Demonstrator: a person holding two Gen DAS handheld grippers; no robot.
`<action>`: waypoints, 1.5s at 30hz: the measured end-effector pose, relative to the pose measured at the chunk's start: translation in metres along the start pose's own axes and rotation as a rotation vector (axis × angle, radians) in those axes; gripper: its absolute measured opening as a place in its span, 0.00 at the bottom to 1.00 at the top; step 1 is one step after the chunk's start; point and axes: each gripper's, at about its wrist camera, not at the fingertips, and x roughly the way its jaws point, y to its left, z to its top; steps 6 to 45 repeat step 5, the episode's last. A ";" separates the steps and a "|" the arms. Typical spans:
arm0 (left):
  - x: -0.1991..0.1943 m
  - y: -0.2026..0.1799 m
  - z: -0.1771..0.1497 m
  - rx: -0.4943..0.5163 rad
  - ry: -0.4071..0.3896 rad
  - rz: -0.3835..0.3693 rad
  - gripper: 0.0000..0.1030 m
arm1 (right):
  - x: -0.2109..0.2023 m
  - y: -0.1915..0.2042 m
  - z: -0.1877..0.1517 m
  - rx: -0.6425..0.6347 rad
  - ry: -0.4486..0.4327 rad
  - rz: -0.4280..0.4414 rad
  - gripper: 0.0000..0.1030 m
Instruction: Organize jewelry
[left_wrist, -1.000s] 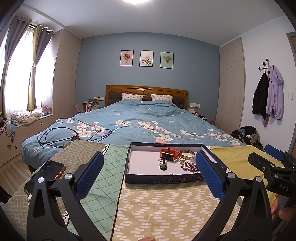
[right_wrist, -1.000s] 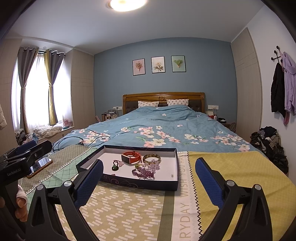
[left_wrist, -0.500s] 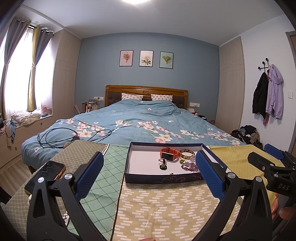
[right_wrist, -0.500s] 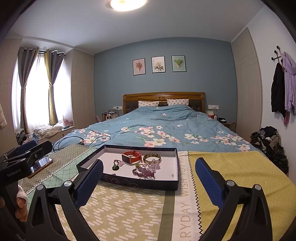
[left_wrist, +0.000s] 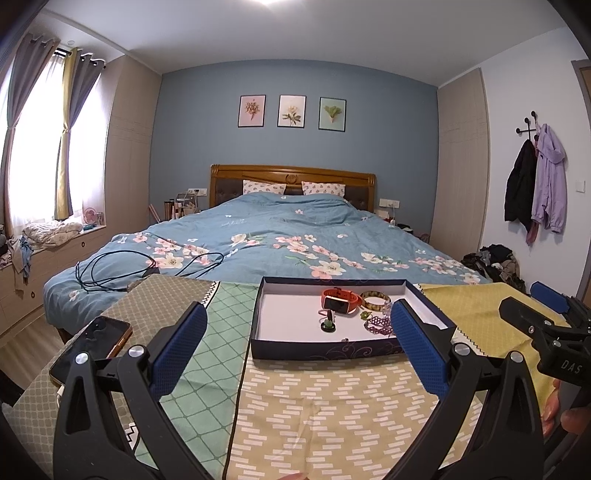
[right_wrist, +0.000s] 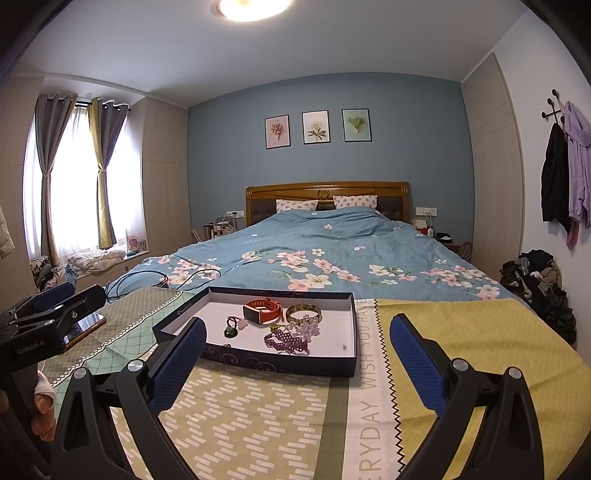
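Hovering above the patchwork cloth (right_wrist: 258, 413), both grippers stand spread wide with nothing between their blue pads. Ahead of the right gripper (right_wrist: 295, 362), beyond its left finger, sits the shallow dark box (right_wrist: 258, 360) with all the jewelry gathered on its white floor: an orange smartwatch (right_wrist: 261, 311) toward the far wall, a gold patterned bangle (right_wrist: 303, 312) just beside it, a green pendant on a loop (right_wrist: 231, 328) nearer the left finger, a purple beaded bracelet (right_wrist: 286, 341), and a pale crystal piece (right_wrist: 308, 326) touching the beads. A tiny stud (right_wrist: 344, 346) lies apart near the right wall. From the left gripper (left_wrist: 295, 347), the same box (left_wrist: 317, 349) sits between the fingertips, its right finger hiding part of the beads.

With every piece inside the box, this fits either a tidy-up about finished or a cluster awaiting sorting; which, the views cannot settle. Any further pick would call for a low, narrow pinch, since the pieces are small and crowd together.

A phone (left_wrist: 92, 349) lies outside the left finger.
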 end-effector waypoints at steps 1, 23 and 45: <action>0.003 0.002 -0.001 -0.001 0.009 0.003 0.95 | 0.001 0.000 0.000 -0.008 0.004 -0.005 0.93; 0.015 0.009 -0.004 -0.010 0.068 0.009 0.95 | 0.009 -0.011 -0.003 -0.035 0.060 -0.038 0.93; 0.015 0.009 -0.004 -0.010 0.068 0.009 0.95 | 0.009 -0.011 -0.003 -0.035 0.060 -0.038 0.93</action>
